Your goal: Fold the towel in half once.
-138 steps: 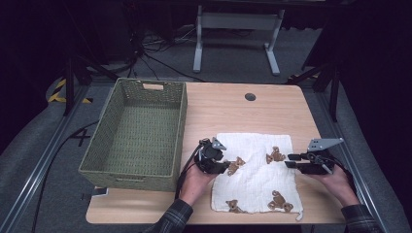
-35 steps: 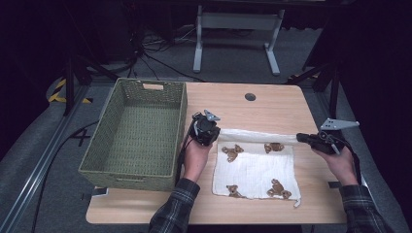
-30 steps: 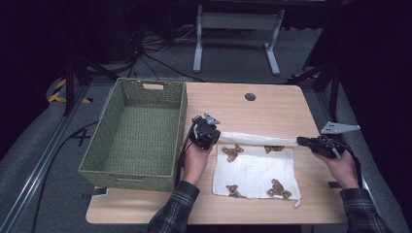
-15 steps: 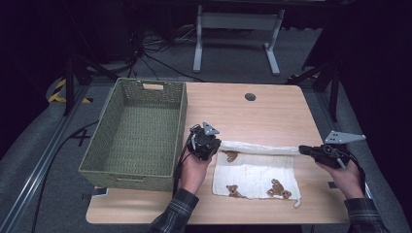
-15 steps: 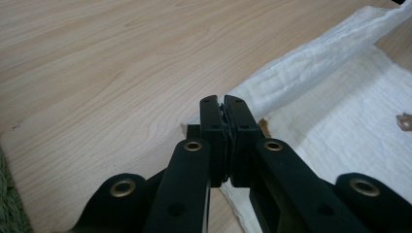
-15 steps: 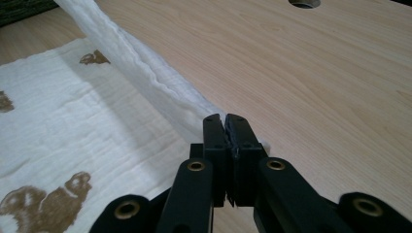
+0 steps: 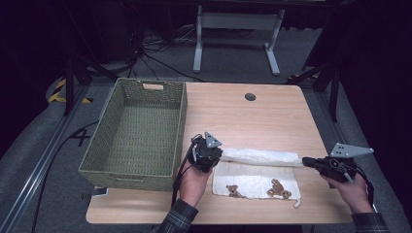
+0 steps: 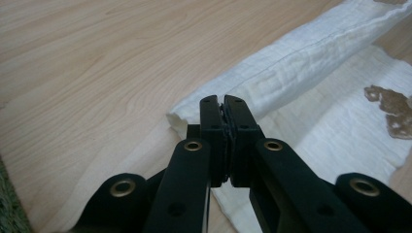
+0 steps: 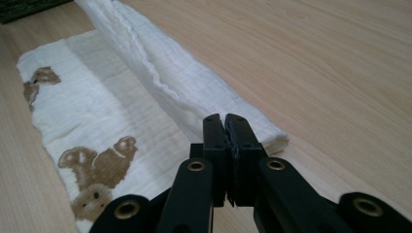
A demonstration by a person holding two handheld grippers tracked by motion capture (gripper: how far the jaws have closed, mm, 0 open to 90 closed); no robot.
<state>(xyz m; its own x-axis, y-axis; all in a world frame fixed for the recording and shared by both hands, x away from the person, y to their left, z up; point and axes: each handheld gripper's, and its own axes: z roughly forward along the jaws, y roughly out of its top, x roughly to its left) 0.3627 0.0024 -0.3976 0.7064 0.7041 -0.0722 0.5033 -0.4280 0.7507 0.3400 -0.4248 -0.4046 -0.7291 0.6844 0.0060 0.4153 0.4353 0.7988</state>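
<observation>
A white cloth (image 7: 257, 175) with brown bear prints lies on the wooden table (image 7: 252, 121) near its front edge. Its far part is doubled over toward the person, forming a long rolled fold (image 7: 262, 156). My left gripper (image 7: 208, 154) is shut on the fold's left end, and my right gripper (image 7: 311, 162) is shut on its right end. In the left gripper view the shut gripper (image 8: 223, 100) pinches the cloth (image 8: 316, 68) at its corner. In the right gripper view the gripper (image 9: 225, 119) pinches the other corner of the cloth (image 9: 97, 111), with bear prints (image 9: 97, 165) beside it.
A large woven green basket (image 7: 141, 131) stands empty on the table's left side, close to my left hand. A small black round grommet (image 7: 250, 96) sits at the table's far middle. Bare wood stretches beyond the fold. A metal stand (image 7: 233, 29) is on the floor behind.
Both grippers have carried the cloth's far edge toward the person, rolling it over the flat part. The two far bear prints are now covered and the fold lies nearer the front.
</observation>
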